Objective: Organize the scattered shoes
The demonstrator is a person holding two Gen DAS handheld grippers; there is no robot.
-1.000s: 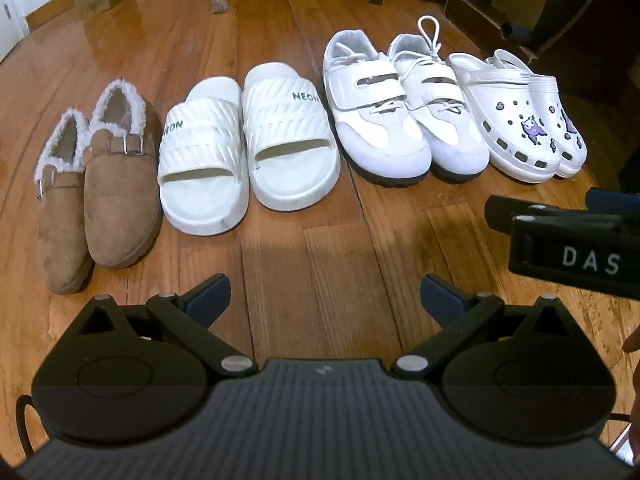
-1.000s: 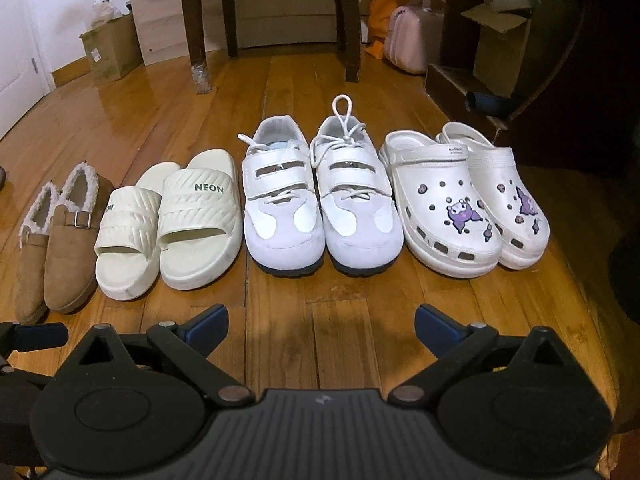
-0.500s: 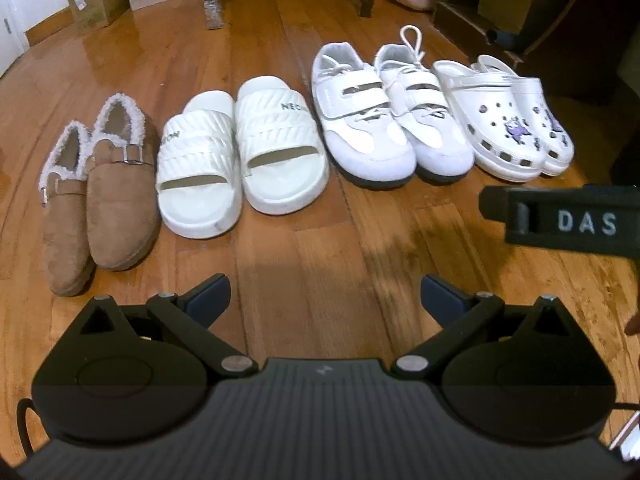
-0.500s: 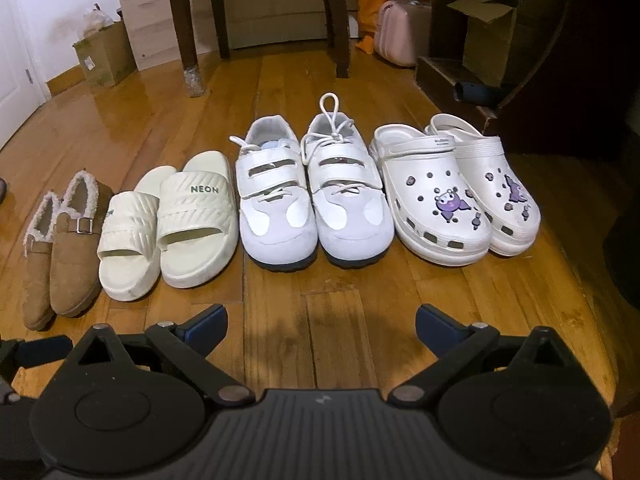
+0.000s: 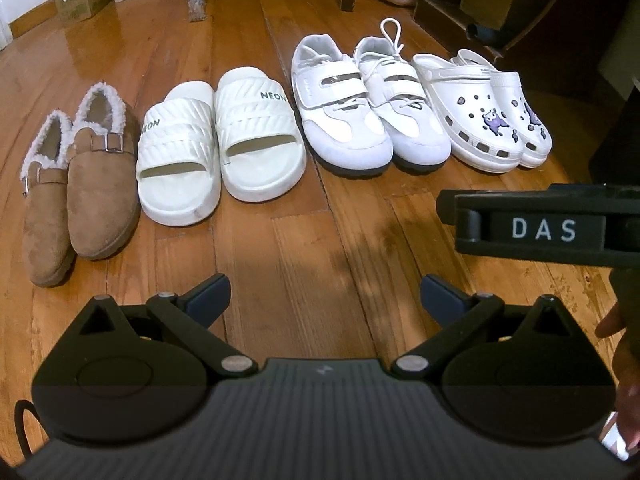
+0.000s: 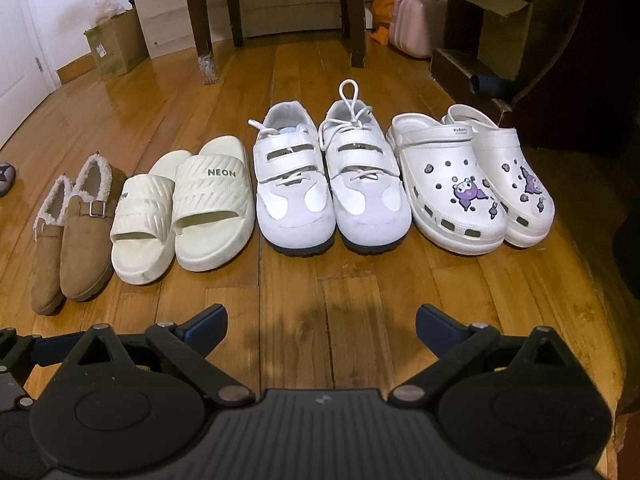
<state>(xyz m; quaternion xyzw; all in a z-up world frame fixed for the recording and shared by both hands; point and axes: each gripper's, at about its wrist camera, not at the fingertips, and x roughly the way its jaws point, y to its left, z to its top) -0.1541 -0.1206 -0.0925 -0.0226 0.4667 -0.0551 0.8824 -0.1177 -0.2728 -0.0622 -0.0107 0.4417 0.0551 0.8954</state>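
Eight shoes in four pairs stand in one row across a wooden floor [image 6: 296, 320], toes toward the cameras, in both wrist views. At the 9 o'clock end are two brown fleece-lined slippers [image 5: 80, 184] [image 6: 74, 232], each with a metal buckle, side by side and touching. Just beside them, toward 10 o'clock, sit two white slides [image 5: 220, 144] [image 6: 184, 212] marked NEON, the left one set a little nearer the camera than the right. At 12 o'clock come two white strap sneakers [image 5: 372, 112] [image 6: 332, 184], one lace loop standing up from the right shoe. At 2 o'clock stand two white clogs [image 5: 484, 116] [image 6: 472, 184], each carrying a purple cartoon charm among smaller studs. The left tool [image 5: 324, 292] hangs low at 6 o'clock in its own view, its two blue-tipped fingers spread wide with nothing between them, well short of the row. The right tool [image 6: 320, 320] is likewise spread and empty in its own view; its black body, lettered DAS [image 5: 544, 229], crosses the left view at 3 o'clock with part of a hand [image 5: 628, 360] below it. Behind the row are two dark chair legs [image 6: 280, 12], one cardboard box [image 6: 116, 46] at 10 o'clock, one pink case [image 6: 418, 26] at 1 o'clock and dark furniture [image 6: 560, 60] at 2 o'clock.
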